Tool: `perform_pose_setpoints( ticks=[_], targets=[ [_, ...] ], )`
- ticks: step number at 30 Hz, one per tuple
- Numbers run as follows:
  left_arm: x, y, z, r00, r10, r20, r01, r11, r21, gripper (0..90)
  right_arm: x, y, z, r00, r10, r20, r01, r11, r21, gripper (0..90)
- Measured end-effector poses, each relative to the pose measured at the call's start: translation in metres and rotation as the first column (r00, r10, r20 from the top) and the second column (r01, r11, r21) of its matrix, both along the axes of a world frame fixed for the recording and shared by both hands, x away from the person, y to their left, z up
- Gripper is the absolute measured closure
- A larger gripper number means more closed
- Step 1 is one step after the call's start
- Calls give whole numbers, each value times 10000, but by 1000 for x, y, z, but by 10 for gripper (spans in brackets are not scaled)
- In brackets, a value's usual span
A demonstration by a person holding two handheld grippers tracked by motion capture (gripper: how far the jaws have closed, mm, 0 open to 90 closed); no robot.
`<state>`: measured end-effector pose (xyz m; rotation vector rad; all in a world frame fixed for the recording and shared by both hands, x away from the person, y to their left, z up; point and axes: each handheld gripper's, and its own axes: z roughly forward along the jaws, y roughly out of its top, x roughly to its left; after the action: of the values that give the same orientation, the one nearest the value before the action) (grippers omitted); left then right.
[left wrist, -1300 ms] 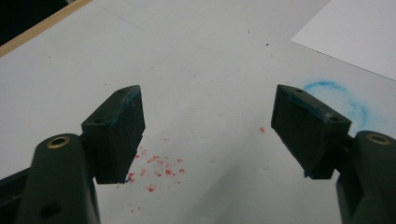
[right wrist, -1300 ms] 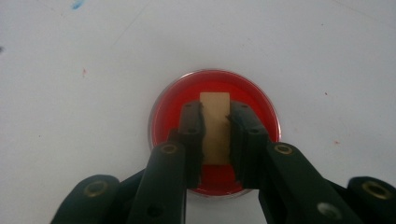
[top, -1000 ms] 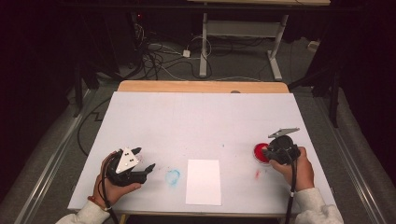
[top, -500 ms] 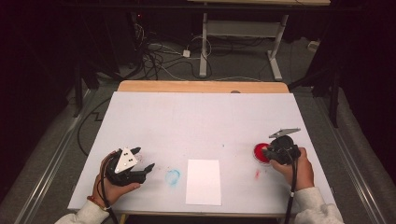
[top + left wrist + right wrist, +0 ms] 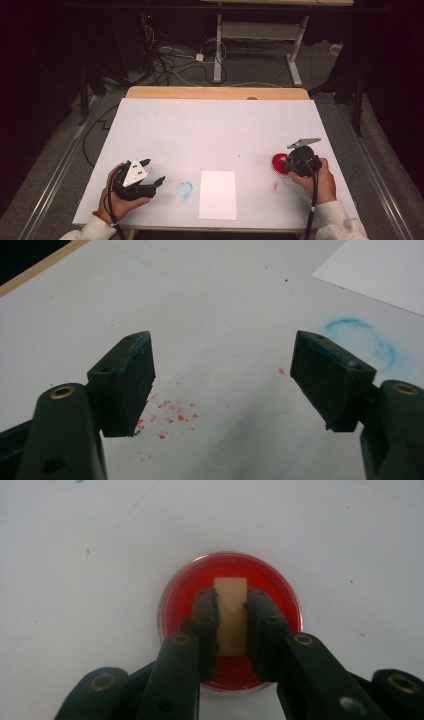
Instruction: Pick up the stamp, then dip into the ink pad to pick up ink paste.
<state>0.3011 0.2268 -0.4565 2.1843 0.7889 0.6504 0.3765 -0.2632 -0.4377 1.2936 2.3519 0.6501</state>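
A round dish of red paint [image 5: 230, 582] [image 5: 278, 163] sits on the white table at the right. My right gripper [image 5: 231, 611] [image 5: 292, 162] is shut on a small tan block [image 5: 231, 611], held over the red dish; whether the block touches the paint I cannot tell. A white sheet of paper [image 5: 218, 194] [image 5: 380, 270] lies near the front edge, in the middle. My left gripper [image 5: 222, 375] [image 5: 150, 177] rests at the front left, open, with nothing between its jaws. A blue smear [image 5: 185, 189] [image 5: 365, 337] marks the table between it and the paper.
Red paint flecks [image 5: 167, 415] dot the table under the left gripper, and a red smudge [image 5: 275, 186] lies near the right hand. The white table top [image 5: 215, 130] has a wooden far edge [image 5: 215, 93]. Beyond it are cables and desk legs on the floor.
The left hand and its gripper shifted slightly. The right gripper stays at the red dish.
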Motion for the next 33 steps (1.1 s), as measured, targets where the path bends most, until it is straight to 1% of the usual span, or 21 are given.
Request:
perform_pose_setpoints(
  ticks=[3, 5, 7, 8, 9, 10, 12, 13, 17, 18, 19, 21, 22, 23, 27, 32, 33],
  targets=[
    [0, 0, 1, 10000, 2, 20, -2, 10000, -48, 250, 0, -1, 1, 10000, 9, 6, -10, 10000, 85, 762],
    [1, 1, 1, 10000, -4, 20, 4, 10000, -66, 250, 0, 0, 2, 10000, 64, 4, -64, 10000, 3, 762],
    [2, 1, 0, 10000, 15, -10, -15, 9999, -99, 250, 0, 0, 2, 10000, 41, 90, -42, 10000, 29, 762],
    [3, 1, 0, 10000, -42, 61, 42, 10000, -50, 250, 1, -1, 3, 9999, 72, 123, -73, 10000, 43, 762],
    [3, 1, -1, 10000, -49, 58, 49, 10000, 11, 250, 0, -1, 5, 9998, 55, 191, -57, 9999, 110, 762],
    [2, 1, -1, 10000, 0, -80, 0, 10000, -32, 249, -1, -2, 8, 9996, 16, 289, -19, 9999, 120, 762],
    [2, 0, -1, 9999, -40, -128, 40, 10000, 22, 249, -3, -4, 12, 9991, 37, 431, -47, 9997, 237, 762],
    [2, 0, -2, 9999, -42, -115, 42, 10000, 42, 249, -4, -5, 14, 9984, 2, 560, -19, 9995, 309, 762],
    [0, 1, -2, 9999, -57, -121, 58, 9999, 88, 250, -5, -10, 22, 9965, -50, 834, 1, 9982, 592, 762],
    [0, 2, -1, 10000, -84, 18, 84, 9999, 128, 250, -6, -10, 23, 9959, -12, 904, -46, 9979, 645, 762],
    [-1, 2, -1, 10000, -46, -64, 46, 10000, 80, 249, -7, -11, 26, 9951, -55, 985, -15, 9975, 711, 762],
    [-1, 2, -2, 9999, -56, -117, 58, 9999, 158, 249, -10, -13, 32, 9929, -6, 1192, -99, 9961, 875, 762],
    [-1, 2, -2, 9999, -116, -26, 117, 9997, 214, 249, -12, -14, 35, 9912, -12, 1326, -116, 9954, 955, 762],
    [-2, 1, -2, 9999, -82, -128, 84, 9998, 171, 249, -14, -14, 38, 9892, 12, 1468, -164, 9947, 1020, 762],
    [-2, 1, -2, 9999, -83, -106, 85, 9998, 190, 249, -20, -13, 49, 9819, 96, 1891, -352, 9905, 1328, 762],
    [-1, -1, -2, 9998, -128, -147, 131, 9997, 213, 250, -27, -11, 58, 9759, 270, 2166, -636, 9844, 1638, 762],
    [0, -1, -2, 9998, -181, -55, 182, 9994, 291, 249, -28, -11, 60, 9747, 319, 2212, -706, 9830, 1694, 762]
  ],
)
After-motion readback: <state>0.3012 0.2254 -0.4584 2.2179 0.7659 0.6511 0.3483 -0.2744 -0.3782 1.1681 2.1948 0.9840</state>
